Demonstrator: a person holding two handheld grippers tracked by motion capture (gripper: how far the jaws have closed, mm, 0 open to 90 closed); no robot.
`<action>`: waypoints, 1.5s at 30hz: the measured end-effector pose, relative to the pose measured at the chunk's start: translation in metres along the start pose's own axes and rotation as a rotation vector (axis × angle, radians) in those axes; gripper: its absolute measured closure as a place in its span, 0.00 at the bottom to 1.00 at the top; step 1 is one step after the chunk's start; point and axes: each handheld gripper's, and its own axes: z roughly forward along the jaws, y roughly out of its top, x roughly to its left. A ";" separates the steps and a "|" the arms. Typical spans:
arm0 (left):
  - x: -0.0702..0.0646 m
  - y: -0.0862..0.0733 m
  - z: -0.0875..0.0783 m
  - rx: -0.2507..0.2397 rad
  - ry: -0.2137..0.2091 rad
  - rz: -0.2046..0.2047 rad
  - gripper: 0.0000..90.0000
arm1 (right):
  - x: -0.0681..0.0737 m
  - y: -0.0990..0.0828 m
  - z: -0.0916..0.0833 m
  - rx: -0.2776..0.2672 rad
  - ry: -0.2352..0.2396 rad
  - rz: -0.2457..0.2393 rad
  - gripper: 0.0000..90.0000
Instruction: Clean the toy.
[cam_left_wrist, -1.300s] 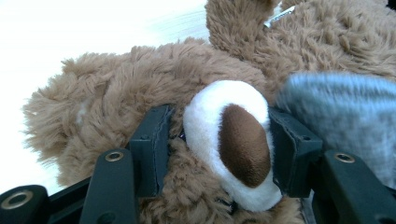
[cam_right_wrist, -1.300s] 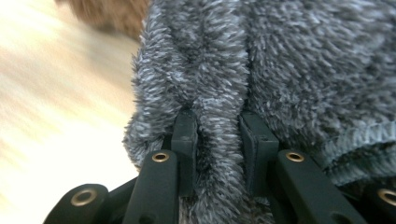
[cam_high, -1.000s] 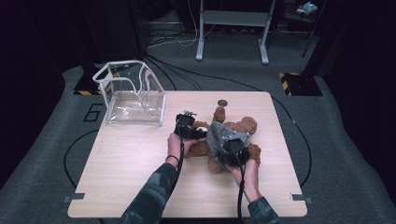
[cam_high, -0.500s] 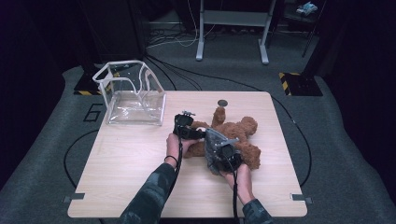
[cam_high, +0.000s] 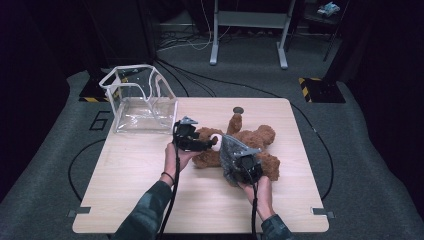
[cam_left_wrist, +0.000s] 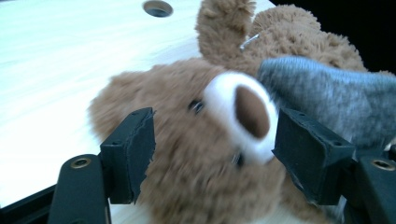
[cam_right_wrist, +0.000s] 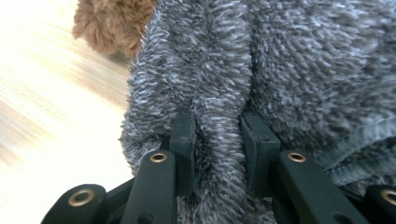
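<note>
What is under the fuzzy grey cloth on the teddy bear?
The grey cloth lies over the teddy bear's tummy, so that part is hidden. The head, legs and an arm show. The right gripper pinches a fold of the cloth.

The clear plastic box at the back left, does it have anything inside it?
Empty. Through the clear box you see only its own bottom and the table; the teddy bear lies outside.

Probably lab: floor cables (cam_high: 200, 80), dark curtains (cam_high: 45, 45)

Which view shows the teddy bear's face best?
The left gripper view: the teddy bear's face sits between open jaws. The high view shows the whole bear small. The right gripper view shows a brown limb beside the grey garment.
</note>
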 end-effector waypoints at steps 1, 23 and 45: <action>0.004 -0.006 -0.004 -0.002 0.006 0.006 0.32 | 0.000 0.000 -0.001 -0.002 -0.005 -0.010 0.77; 0.007 -0.071 0.027 0.071 0.015 0.022 0.77 | 0.039 0.046 -0.023 -0.108 -0.086 -0.158 0.77; 0.014 -0.077 0.029 0.079 -0.032 -0.077 0.93 | 0.054 0.032 0.040 0.001 -0.025 -0.157 0.77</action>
